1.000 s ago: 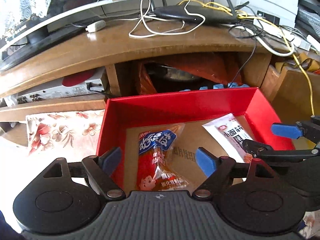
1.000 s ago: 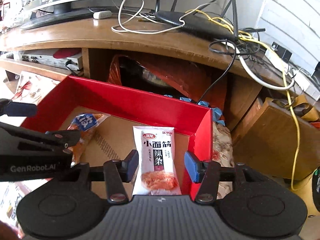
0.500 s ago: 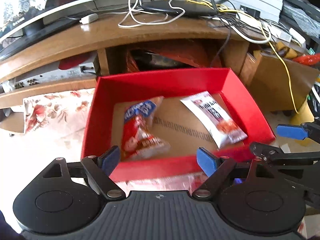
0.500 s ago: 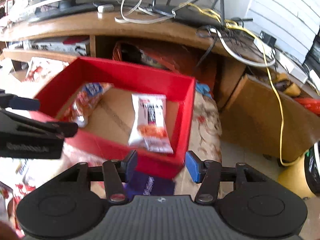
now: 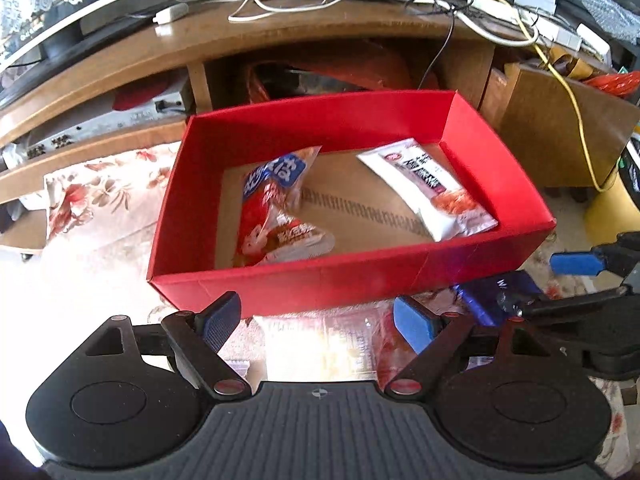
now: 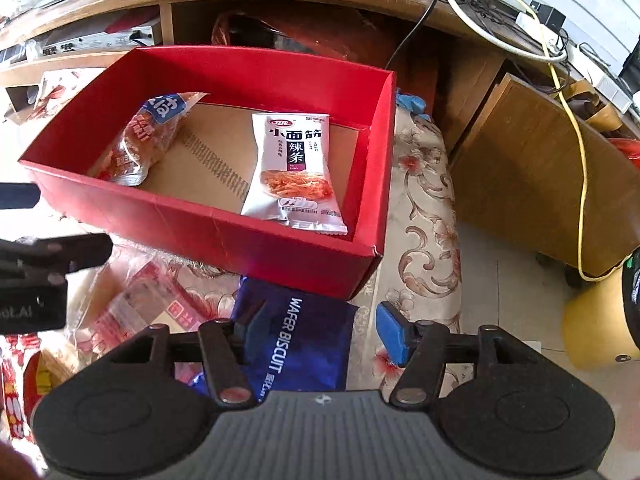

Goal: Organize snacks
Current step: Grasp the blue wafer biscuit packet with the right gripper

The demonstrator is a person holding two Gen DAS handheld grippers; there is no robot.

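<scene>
A red box (image 5: 320, 280) (image 6: 220, 236) lies on the floor and holds two snacks. A red packet with a blue label (image 5: 272, 208) (image 6: 148, 140) is on its left side, a white packet (image 5: 424, 188) (image 6: 294, 172) on its right. My left gripper (image 5: 316, 320) stands open in front of the box's near wall, over a glare-lit clear packet (image 5: 328, 344). My right gripper (image 6: 320, 328) hangs over a blue wafer biscuit packet (image 6: 296, 340) (image 5: 496, 292) that lies between its fingers. Its jaws are opening and the right pad (image 6: 390, 332) is apart from the packet.
Behind the box stands a wooden TV stand (image 5: 280, 36) with a router and tangled cables. A floral cloth (image 6: 424, 216) covers the floor. More snack packets (image 6: 152, 304) lie at lower left. A wooden cabinet (image 6: 520, 160) and a yellow container (image 6: 596, 320) are to the right.
Both grippers have drawn back from above the box to its near side and dropped a little. The blue wafer packet has come into view under the right gripper, whose jaws have widened.
</scene>
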